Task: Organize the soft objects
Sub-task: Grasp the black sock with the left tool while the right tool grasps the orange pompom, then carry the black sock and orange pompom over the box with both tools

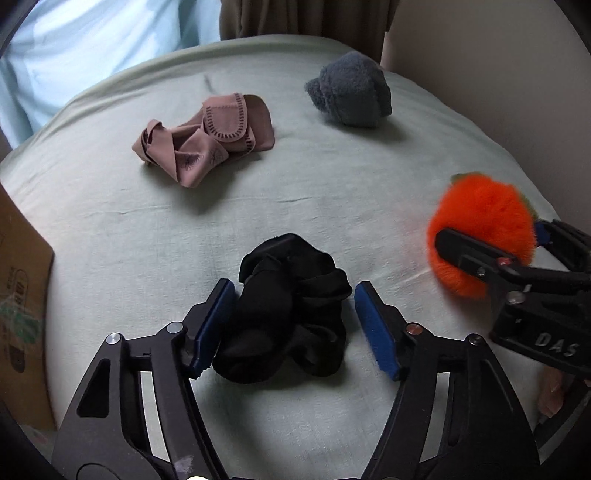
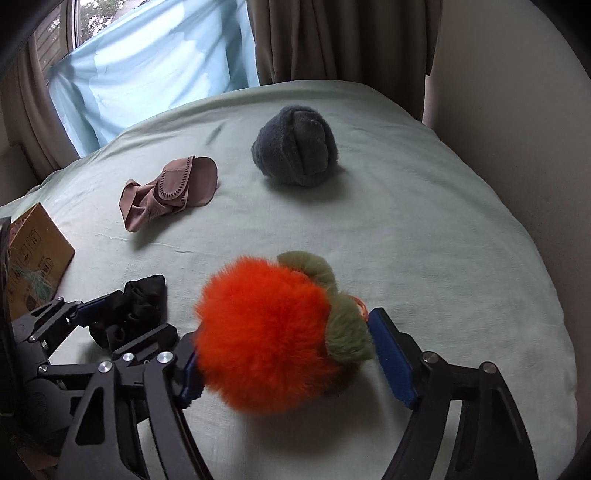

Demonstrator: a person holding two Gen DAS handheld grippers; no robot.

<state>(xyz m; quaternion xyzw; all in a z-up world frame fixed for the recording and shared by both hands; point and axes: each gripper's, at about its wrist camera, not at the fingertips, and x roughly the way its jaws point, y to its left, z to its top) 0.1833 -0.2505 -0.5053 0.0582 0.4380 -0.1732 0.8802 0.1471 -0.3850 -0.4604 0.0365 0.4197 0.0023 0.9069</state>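
With the left gripper open astride the black sock bundle at the bed's near edge and the right gripper open around the orange plush just right of it, either soft thing may slip a shallow pinch.

Soft daylight enters from the window at the far left, filtered through a pale blue cloth. The bed is evenly lit, with faint shadows on each object's near side. The fisheye bends the edges, corners go dark, and the orange plush toy looks slightly blurred.
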